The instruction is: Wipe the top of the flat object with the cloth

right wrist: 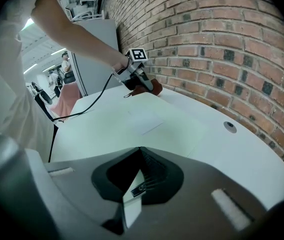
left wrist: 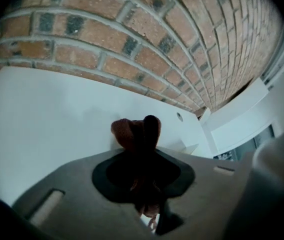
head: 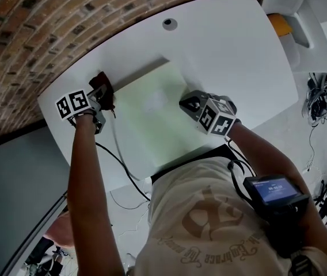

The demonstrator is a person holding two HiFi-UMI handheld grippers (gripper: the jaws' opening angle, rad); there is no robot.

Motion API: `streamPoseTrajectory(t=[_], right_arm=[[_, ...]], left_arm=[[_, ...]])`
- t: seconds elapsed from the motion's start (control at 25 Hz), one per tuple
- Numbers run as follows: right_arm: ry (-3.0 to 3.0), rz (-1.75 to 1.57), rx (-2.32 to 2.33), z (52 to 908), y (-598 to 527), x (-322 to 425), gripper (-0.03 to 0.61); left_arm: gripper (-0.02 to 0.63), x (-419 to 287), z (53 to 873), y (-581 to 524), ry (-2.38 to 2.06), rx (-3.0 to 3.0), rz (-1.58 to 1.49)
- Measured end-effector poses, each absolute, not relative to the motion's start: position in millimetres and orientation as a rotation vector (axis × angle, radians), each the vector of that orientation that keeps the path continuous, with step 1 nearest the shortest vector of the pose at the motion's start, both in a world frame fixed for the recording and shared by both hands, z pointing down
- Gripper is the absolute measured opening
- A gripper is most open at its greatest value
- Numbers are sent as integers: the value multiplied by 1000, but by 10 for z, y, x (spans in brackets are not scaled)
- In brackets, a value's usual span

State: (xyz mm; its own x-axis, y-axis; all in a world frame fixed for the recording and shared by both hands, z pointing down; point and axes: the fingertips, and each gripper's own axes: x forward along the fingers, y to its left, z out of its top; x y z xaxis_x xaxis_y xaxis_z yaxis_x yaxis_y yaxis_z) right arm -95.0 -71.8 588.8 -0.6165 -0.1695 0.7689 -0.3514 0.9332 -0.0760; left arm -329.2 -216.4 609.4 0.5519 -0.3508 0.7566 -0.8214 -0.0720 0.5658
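Left gripper (head: 106,100) pinches maroon cloth (head: 101,86) at pale green panel's (head: 152,125) left edge. Right gripper (head: 188,103) clamps panel's right edge; small label (right wrist: 138,188) there illegible.

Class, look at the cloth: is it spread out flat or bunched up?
Bunched up: the cloth is a crumpled wad pinched in the left gripper.
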Motion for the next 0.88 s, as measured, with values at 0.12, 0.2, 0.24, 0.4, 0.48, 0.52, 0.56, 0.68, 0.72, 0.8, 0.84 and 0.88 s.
streamPoseTrajectory(t=[0.12, 0.2, 0.24, 0.4, 0.48, 0.52, 0.56, 0.68, 0.72, 0.8, 0.84, 0.88], right_arm=[[-2236, 281, 369, 5894, -717, -945, 8], [-2231, 288, 375, 5900, -719, -929, 8], [-2226, 291, 377, 5903, -719, -922, 8], [-2215, 296, 386, 5915, -733, -946, 8], [-2210, 296, 394, 5913, -740, -950, 8], [-2208, 296, 399, 5914, -742, -948, 8], [-2205, 296, 405, 5917, -743, -947, 8], [-2199, 301, 425, 5929, -747, -945, 8], [-2195, 303, 432, 5933, -750, -942, 8], [-2188, 302, 445, 5947, -754, -938, 8], [-2186, 300, 451, 5954, -754, -940, 8], [-2186, 300, 455, 5960, -753, -946, 8]], left_arm=[[75, -3241, 6027, -2069, -1007, 1667, 401], [75, -3178, 6031, -1989, -1015, 1675, 357], [75, -3159, 6036, -1952, -1024, 1669, 323], [75, -3187, 5987, -1867, -1060, 1620, 156], [75, -3198, 5968, -1827, -1070, 1612, 127], [75, -3200, 5966, -1803, -1074, 1611, 123], [75, -3203, 5966, -1778, -1077, 1612, 123], [75, -3186, 5966, -1692, -1080, 1628, 145], [75, -3171, 5969, -1660, -1080, 1637, 156], [75, -3145, 5982, -1580, -1079, 1650, 175], [75, -3136, 5992, -1530, -1077, 1653, 184], [75, -3126, 6004, -1478, -1074, 1656, 192]])
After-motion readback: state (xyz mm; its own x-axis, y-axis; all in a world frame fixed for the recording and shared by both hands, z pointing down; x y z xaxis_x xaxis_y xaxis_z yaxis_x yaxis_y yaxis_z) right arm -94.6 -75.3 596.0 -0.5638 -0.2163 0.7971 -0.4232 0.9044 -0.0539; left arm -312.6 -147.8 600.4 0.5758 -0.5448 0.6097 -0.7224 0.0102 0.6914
